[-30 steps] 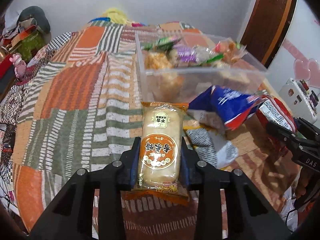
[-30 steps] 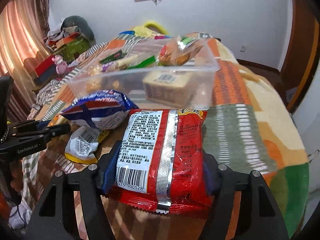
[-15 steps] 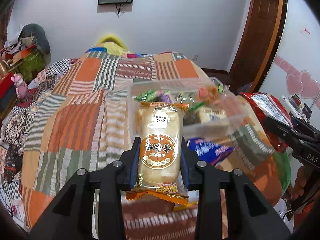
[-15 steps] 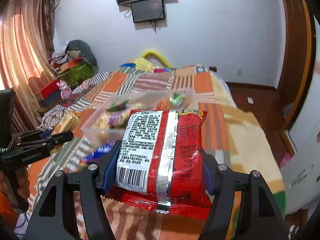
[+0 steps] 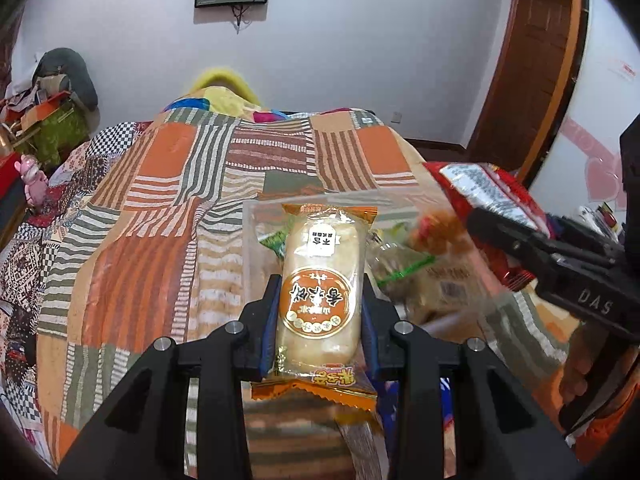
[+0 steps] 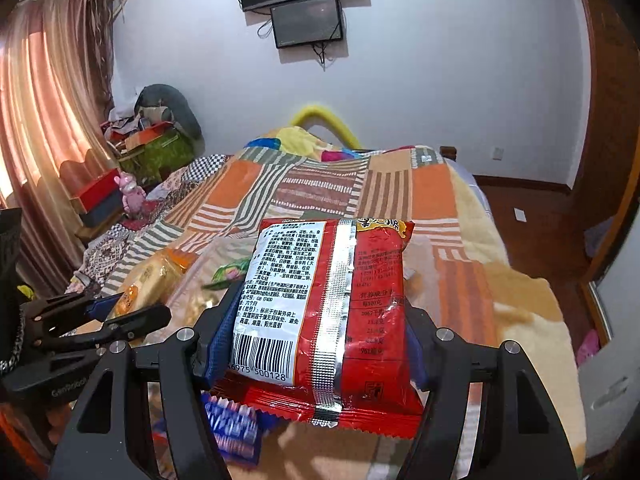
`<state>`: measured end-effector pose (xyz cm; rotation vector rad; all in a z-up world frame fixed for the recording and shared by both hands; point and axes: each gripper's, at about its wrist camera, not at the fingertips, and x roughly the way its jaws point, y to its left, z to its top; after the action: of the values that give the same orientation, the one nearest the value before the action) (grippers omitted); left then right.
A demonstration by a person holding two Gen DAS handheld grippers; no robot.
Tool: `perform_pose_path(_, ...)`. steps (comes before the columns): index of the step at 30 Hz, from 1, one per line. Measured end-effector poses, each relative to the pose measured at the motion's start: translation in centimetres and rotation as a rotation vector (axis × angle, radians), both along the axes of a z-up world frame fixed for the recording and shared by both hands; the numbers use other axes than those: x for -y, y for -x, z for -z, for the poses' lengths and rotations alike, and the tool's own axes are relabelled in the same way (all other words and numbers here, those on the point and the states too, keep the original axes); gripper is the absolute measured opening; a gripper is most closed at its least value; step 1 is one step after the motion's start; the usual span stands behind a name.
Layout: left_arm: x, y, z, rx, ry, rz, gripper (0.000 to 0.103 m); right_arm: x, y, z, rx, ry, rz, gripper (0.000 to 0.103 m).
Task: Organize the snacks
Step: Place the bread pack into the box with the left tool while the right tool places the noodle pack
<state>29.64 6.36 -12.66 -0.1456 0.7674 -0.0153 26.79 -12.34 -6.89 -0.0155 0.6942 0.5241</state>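
My left gripper is shut on an orange-labelled bread pack, held up above the bed. My right gripper is shut on a red noodle packet with a white barcode panel, also held high. A clear plastic bin of mixed snacks sits on the patchwork bed beyond and below both packs; it is blurred. In the left wrist view the right gripper and its red packet are at the right. In the right wrist view the left gripper with the bread pack is at the left.
A blue snack bag lies on the patchwork blanket below the grippers. Clutter and a pink toy are at the left by the curtain. A wooden door is at the right; a screen hangs on the far wall.
Both grippers have risen with their packs and moved forward. The bin now sits lower and nearer under them, and the far wall and screens have come into view.
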Motion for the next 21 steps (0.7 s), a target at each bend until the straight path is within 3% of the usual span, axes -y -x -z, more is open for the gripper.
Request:
perform_pose_path(5,-0.4,-2.1,0.8,-0.023,0.006,-0.011,0.035,-0.3,-1.0,1.2,-0.03,0.018,0.003,0.065)
perform_pose_path(12,-0.2,-3.2,2.4,-0.062,0.002,-0.025,0.036,-1.1,-0.4,1.5,0.01,0.092,0.009,0.067)
perform_pose_path(21,0.5,-1.1,0.6,-0.015,-0.017,0.0,0.053,1.0,0.7,-0.2,-0.03,0.028,-0.013,0.071)
